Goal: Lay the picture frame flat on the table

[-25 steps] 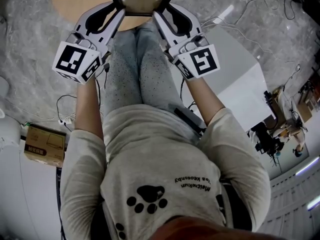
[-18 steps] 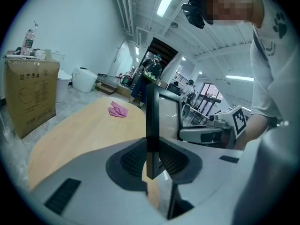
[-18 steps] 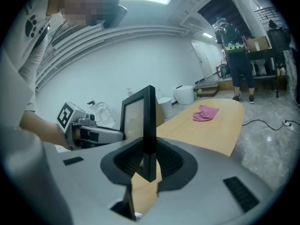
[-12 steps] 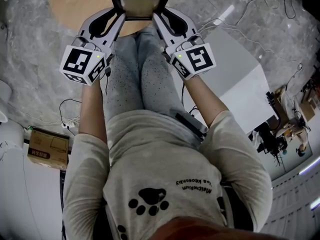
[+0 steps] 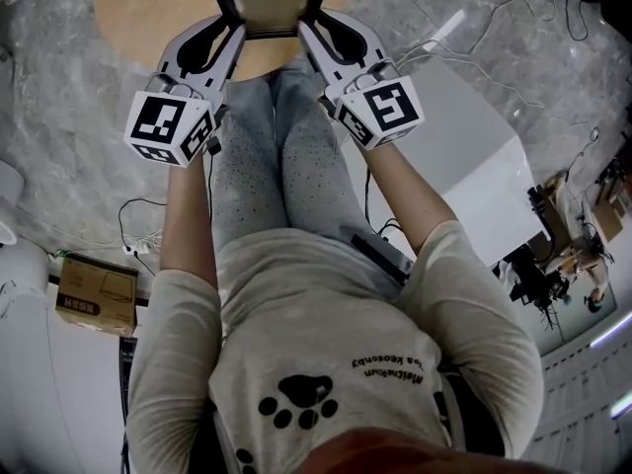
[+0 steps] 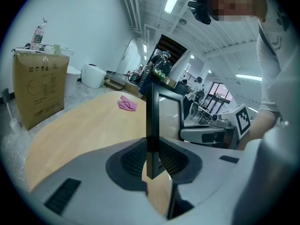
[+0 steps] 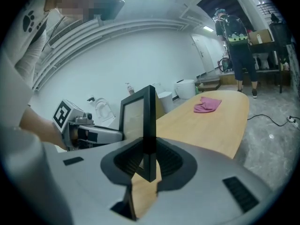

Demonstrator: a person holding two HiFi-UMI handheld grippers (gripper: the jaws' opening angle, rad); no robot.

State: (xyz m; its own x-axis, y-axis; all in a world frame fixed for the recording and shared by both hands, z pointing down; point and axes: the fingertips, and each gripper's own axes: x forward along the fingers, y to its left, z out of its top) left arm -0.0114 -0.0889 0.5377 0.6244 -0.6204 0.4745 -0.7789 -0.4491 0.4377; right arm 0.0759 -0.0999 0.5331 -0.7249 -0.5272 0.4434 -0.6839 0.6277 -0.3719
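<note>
Picture frame (image 5: 272, 6) has sunk a bit toward the bench (image 5: 148, 18), still upright, left claw (image 5: 235, 32) clamping one side edge, right claw (image 5: 307, 32) just closed on the other.

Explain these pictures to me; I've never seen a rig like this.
There is no robot here: a person holds a two-jaw tool in each hand. The head view comes from a camera on the person's head, looking down. The two gripper views come from cameras riding on the tools. The left gripper and right gripper each clamp one side edge of a black picture frame, held upright over a wooden table. The right one's jaws have just been closing onto it. A pink cloth lies farther along the table.
</note>
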